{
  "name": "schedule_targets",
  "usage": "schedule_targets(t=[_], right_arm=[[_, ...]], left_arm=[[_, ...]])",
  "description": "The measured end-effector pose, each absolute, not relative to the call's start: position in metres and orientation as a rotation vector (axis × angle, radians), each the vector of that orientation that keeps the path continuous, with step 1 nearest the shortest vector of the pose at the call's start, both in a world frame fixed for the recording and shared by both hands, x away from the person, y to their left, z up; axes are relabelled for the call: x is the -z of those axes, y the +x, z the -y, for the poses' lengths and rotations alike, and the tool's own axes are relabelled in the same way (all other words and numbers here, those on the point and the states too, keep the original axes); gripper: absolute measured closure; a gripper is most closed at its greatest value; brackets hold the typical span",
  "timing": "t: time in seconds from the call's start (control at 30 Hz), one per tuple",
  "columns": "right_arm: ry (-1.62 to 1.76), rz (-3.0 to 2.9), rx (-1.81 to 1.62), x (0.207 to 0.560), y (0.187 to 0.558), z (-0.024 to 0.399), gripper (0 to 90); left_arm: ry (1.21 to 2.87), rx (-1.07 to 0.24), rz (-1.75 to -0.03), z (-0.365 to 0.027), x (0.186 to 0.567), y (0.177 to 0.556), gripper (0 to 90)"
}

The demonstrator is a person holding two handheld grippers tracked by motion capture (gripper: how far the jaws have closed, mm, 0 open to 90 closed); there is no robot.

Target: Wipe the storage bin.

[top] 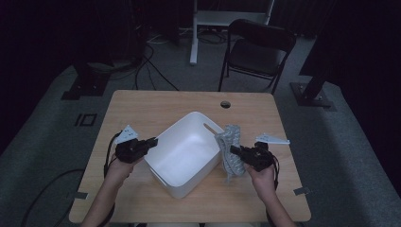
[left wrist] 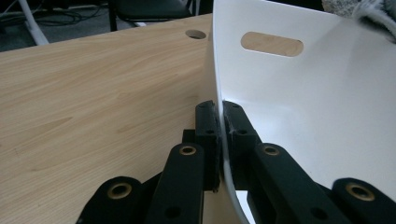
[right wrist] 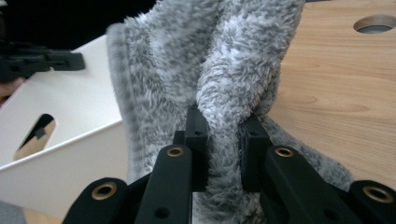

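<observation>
A white plastic bin [top: 187, 153] with slot handles sits in the middle of the wooden table [top: 142, 109]. My left gripper [top: 153, 141] is shut on the bin's left wall, one jaw inside and one outside; in the left gripper view the thin white wall [left wrist: 219, 70] runs between the jaws. A fluffy grey-and-white cloth [top: 231, 151] hangs bunched just right of the bin. My right gripper [top: 235, 151] is shut on a fold of this cloth [right wrist: 224, 70], which rises above the jaws beside the bin [right wrist: 70, 135].
A round cable hole [top: 225, 104] is near the table's far edge. A black folding chair [top: 257, 49] and a white stand leg [top: 194, 33] are behind the table. Cables lie on the grey floor.
</observation>
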State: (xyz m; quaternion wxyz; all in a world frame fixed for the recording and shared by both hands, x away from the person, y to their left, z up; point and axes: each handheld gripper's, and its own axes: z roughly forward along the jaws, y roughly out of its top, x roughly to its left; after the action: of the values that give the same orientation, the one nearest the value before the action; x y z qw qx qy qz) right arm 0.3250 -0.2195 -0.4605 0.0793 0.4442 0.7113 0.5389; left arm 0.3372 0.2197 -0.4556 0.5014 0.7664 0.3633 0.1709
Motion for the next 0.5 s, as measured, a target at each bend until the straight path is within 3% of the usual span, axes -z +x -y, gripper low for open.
schedule_targets(t=[0.5], right_arm=[[1.395,-2.153,-1.487,0.483,0.333,0.209,78.3]], left_arm=[[1.834,-0.38,-0.868,-0.222,0.458,0.339,85.4]])
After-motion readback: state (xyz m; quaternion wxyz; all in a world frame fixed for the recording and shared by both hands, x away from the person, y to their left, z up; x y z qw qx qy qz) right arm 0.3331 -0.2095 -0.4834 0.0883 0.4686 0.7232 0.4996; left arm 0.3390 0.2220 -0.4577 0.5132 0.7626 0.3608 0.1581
